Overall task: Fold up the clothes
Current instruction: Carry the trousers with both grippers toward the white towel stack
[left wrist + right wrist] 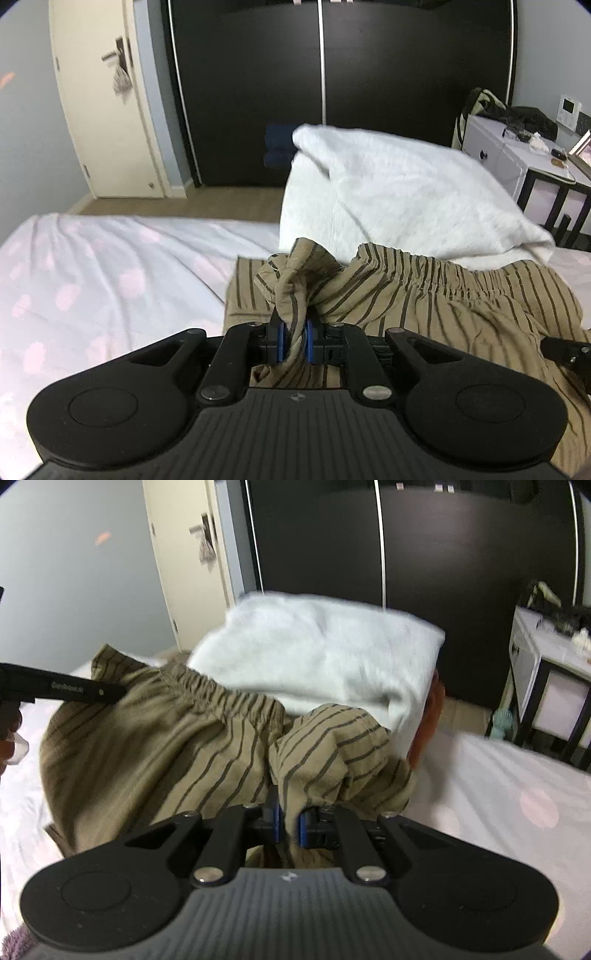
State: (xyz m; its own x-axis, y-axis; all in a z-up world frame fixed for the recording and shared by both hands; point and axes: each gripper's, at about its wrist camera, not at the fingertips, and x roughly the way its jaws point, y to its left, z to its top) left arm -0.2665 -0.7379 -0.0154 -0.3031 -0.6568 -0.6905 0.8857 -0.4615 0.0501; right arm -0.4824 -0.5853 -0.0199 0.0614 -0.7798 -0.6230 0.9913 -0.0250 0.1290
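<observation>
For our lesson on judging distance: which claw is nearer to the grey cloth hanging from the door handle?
Left. The left claw grips the striped shorts on the side towards the hanging cloth; the right claw grips them farther along, away from the door.

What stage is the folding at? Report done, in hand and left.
Done: a white folded item already sits on the bed, beyond the striped garment. In hand: the left gripper and right gripper are each shut on a bunch of the tan striped garment, its elastic waistband stretched between them. Left: the garment is still rumpled, not laid flat or folded.
</observation>
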